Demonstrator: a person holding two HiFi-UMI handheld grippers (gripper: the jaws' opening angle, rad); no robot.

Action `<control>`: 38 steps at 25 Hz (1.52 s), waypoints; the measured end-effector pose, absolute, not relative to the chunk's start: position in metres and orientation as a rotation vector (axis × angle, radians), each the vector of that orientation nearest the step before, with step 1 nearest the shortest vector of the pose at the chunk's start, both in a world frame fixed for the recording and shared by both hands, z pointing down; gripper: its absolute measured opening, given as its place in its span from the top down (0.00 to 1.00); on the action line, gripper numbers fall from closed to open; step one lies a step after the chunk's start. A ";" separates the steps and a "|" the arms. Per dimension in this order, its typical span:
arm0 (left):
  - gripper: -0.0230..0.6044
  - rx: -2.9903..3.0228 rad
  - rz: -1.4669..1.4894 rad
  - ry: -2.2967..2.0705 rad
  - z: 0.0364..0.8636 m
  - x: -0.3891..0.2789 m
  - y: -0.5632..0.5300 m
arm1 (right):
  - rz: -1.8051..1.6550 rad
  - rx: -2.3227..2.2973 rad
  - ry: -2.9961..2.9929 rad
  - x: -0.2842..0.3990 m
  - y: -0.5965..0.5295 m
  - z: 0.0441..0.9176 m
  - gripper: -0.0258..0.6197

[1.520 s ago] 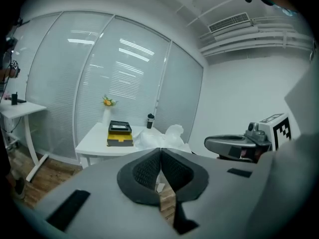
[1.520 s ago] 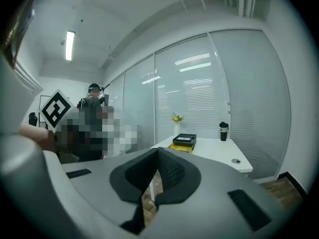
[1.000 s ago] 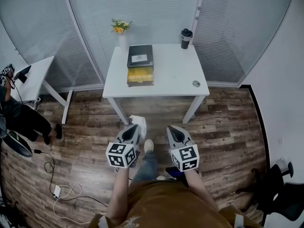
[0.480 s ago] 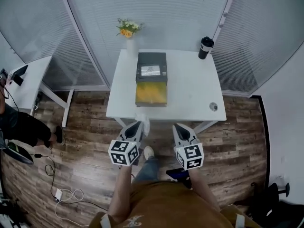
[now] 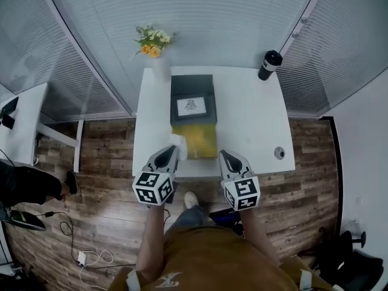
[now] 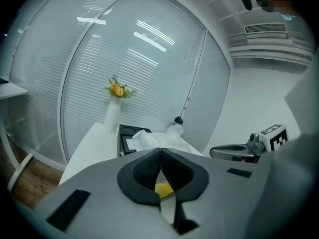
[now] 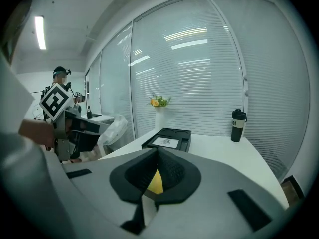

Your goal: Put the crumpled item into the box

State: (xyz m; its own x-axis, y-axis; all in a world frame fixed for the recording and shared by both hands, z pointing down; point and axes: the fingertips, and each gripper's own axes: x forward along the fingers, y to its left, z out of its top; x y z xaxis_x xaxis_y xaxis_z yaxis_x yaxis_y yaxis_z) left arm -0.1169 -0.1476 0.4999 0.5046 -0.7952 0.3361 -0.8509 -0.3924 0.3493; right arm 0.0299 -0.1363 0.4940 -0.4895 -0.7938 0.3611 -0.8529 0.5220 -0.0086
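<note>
Both arms out fwd: L tool [image 5: 171, 152] pinches crumpled item [image 5: 178, 142] beside box [image 5: 203, 141] over table [image 5: 254, 120]; R tool [image 5: 225, 156] jaws together, empty

Box [image 5: 200, 140] centred on the table [image 5: 251, 129], vase [image 5: 159, 69] behind-left, cup [image 5: 270, 65] behind-right, crumpled item [image 5: 178, 143] at its left edge.

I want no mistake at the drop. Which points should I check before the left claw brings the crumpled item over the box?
1. Grip: ok. The left claw is shut on the white crumpled item.
2. Box open: ok. The yellow inside of the box shows, and its black lid lies behind it.
3. Item over the opening: not ok. It hangs at the box's left edge, not over the middle.
4. Right claw clear: ok. It is shut, holds nothing and stays right of the box.
5. Room inside the box: cannot tell.
</note>
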 end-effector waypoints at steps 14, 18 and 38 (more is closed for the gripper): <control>0.92 2.346 0.163 -1.272 0.489 -0.104 -0.184 | 0.300 1.438 -2.454 0.033 -0.169 0.487 0.94; 0.92 2.362 0.172 -1.263 0.488 -0.102 -0.188 | 0.315 1.444 -2.475 0.032 -0.171 0.487 0.94; 0.92 2.297 0.268 -1.224 0.529 -0.097 -0.199 | 0.376 1.351 -2.438 0.030 -0.188 0.525 0.94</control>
